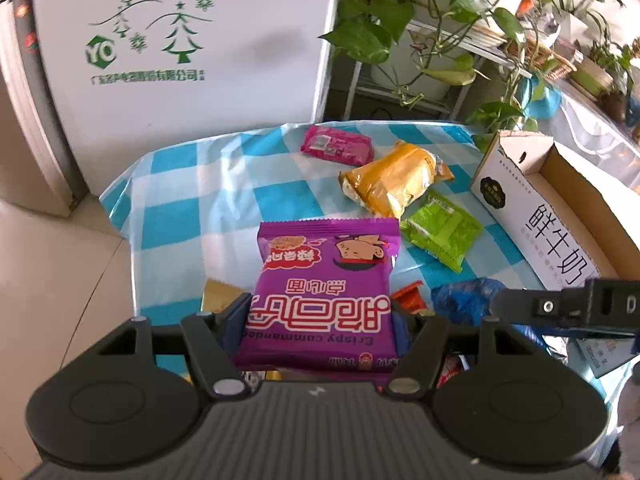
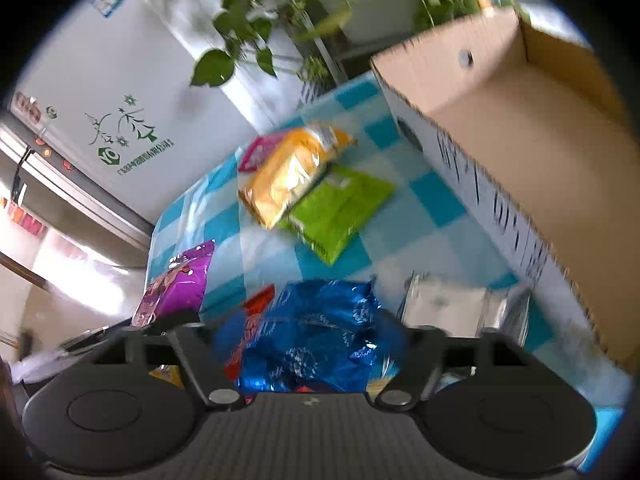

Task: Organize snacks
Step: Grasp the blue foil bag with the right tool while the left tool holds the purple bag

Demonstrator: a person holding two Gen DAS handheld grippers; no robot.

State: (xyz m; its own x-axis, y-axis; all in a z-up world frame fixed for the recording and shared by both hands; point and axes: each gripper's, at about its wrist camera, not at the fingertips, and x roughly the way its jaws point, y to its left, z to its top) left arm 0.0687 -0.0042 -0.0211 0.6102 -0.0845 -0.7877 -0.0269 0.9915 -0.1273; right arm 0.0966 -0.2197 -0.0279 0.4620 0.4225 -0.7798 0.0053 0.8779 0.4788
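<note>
Checked cloth covers my desk [image 1: 192, 184], a white cabinet [image 1: 180, 40] standing far left behind it. My left fingers [image 1: 320, 312] grip the purple packet [image 1: 326, 280] by its near end, raised off the cloth, I judge for carrying rightwards. Pink [image 1: 337, 145], yellow [image 1: 394, 182] and green [image 1: 442, 228] packets lie loose mid-desk, awaiting sorting. My right fingers [image 2: 308, 332] straddle the blue bag [image 2: 316, 332], spread wide; whether they press it I cannot tell. Far right, the open box [image 2: 520, 128] sits ready, still empty.

Carton [image 1: 532, 216] walls right; bare cloth [image 1: 192, 200] left.
</note>
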